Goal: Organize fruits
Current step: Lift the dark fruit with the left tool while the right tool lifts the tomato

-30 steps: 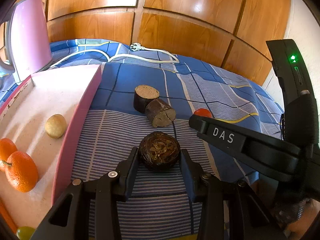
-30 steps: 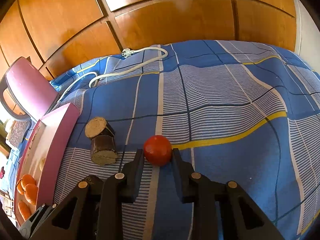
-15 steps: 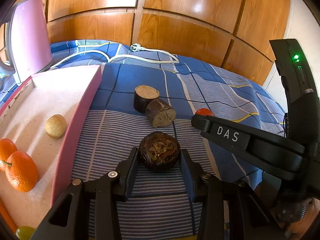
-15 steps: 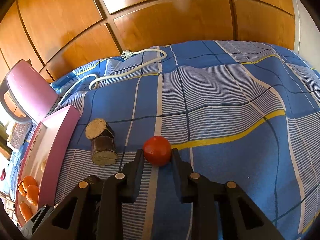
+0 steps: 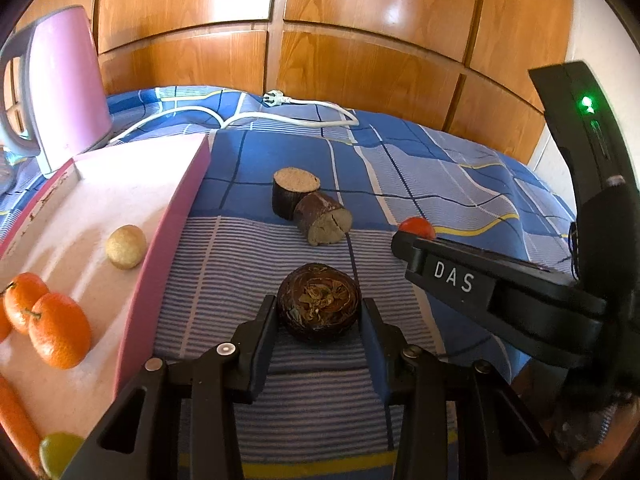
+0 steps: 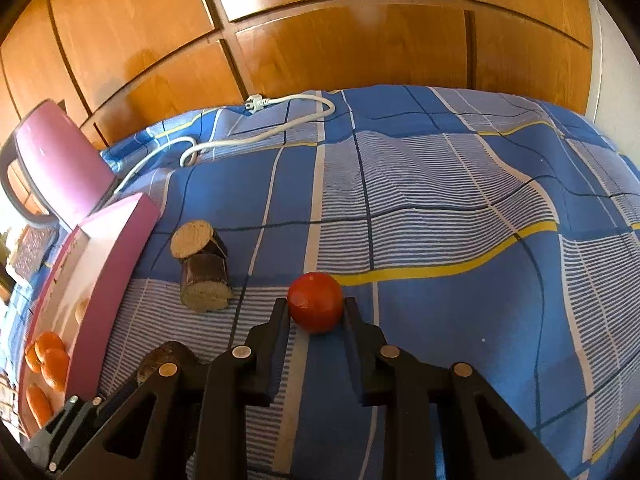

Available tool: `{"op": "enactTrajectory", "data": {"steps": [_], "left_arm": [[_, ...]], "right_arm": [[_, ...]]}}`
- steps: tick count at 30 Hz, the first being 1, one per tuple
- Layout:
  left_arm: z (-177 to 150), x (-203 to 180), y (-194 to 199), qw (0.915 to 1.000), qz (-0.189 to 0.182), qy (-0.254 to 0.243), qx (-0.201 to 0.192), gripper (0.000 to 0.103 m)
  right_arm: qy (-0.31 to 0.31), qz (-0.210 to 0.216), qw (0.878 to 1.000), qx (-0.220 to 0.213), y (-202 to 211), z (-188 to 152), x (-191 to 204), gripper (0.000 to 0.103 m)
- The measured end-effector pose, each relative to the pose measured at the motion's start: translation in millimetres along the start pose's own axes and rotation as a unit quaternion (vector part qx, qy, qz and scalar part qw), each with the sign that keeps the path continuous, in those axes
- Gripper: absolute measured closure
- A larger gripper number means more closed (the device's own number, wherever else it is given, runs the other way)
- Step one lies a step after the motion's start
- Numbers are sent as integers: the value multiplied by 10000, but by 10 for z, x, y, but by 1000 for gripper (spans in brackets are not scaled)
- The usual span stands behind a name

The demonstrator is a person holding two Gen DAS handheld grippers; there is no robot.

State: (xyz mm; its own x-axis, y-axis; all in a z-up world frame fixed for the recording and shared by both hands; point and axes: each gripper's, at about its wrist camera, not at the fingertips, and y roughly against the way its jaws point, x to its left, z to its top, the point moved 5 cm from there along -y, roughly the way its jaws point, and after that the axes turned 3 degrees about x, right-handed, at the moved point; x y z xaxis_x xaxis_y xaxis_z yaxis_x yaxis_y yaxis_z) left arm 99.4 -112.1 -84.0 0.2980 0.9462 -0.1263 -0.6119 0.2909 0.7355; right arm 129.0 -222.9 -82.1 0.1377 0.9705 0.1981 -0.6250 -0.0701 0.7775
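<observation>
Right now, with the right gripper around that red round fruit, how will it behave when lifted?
The red fruit looks smooth, glossy and round, so it may slip between the right gripper fingers. If released on the soft bedspread, it would probably roll.

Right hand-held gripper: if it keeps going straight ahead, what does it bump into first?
The red tomato, already between the right hand-held gripper fingers. Beyond it, only blue bedspread shows, probably.

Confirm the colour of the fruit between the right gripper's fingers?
Red tomato-like fruit, clearest in the right wrist view.
</observation>
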Motion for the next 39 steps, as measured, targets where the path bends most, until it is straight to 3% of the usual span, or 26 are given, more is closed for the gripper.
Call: {"op": "enactTrajectory", "data": {"steps": [15,26,39], "left_arm": [[-198,-22,176,9995,266,-151,-75,62],[-354,-10,358,9996,243,-154,-77,63],[-436,13,517,9996,223,-89,-136,63]], "right_arm": [[451,-317,9985,74,122,-174,77,77],[22,-140,9997,194,268,-304,25,77],[6,36,9996,292,381,-457,85,77]]}}
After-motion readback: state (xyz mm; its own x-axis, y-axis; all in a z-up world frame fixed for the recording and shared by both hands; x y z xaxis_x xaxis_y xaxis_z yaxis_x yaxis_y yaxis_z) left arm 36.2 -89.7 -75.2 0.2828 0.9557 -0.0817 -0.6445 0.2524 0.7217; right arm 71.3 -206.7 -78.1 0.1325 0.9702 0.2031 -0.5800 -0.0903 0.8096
